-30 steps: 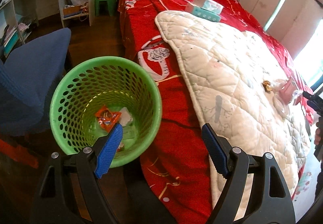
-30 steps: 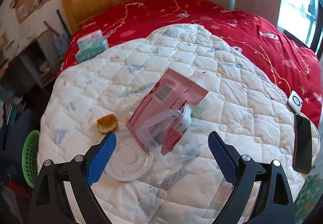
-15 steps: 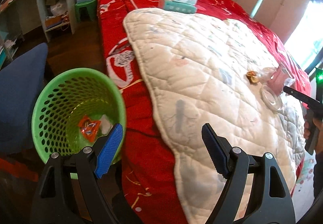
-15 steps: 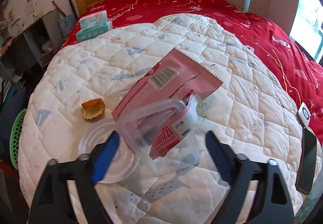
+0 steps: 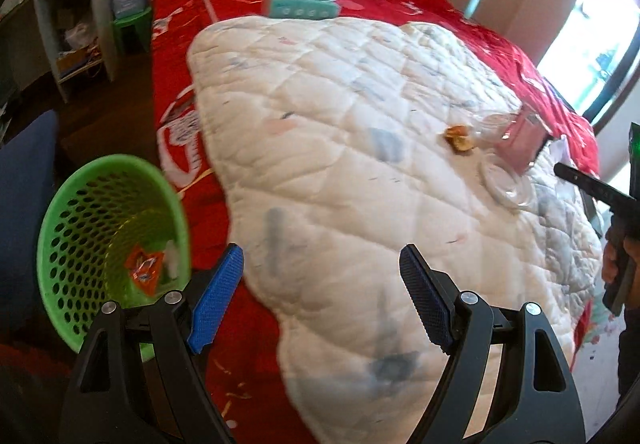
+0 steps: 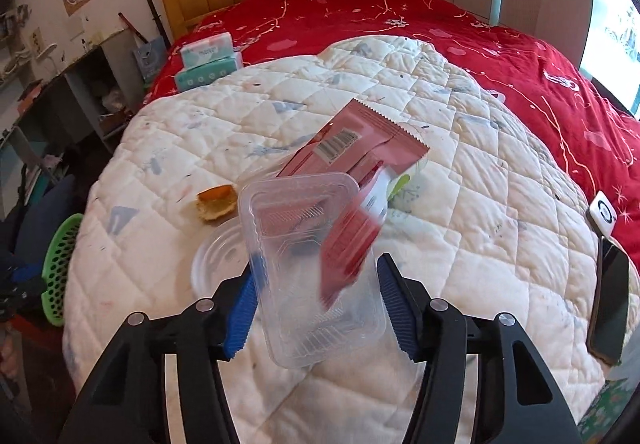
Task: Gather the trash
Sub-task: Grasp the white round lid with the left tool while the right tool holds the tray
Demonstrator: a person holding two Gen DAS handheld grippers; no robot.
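Observation:
In the right wrist view a clear plastic tray (image 6: 316, 268) with a pink snack wrapper (image 6: 352, 172) in it lies between the fingers of my right gripper (image 6: 316, 304); the blue pads sit at the tray's two sides, closing in on it. A clear round lid (image 6: 216, 256) and a bitten bread piece (image 6: 216, 196) lie just left of it on the white quilt (image 6: 460, 224). My left gripper (image 5: 320, 300) is open and empty over the quilt's near edge. The green trash basket (image 5: 80, 212) stands on the floor to its left with an orange wrapper (image 5: 144, 268) inside.
Two tissue packs (image 6: 208, 60) sit near the headboard. A phone (image 6: 608, 296) and a small white device (image 6: 604, 216) lie at the quilt's right edge. A blue chair (image 5: 20, 204) stands beside the basket. Shelves (image 5: 68, 32) line the left wall.
My right gripper has moved forward around the clear tray and its fingers have narrowed onto it. My left gripper has swung right, from over the basket to over the bed.

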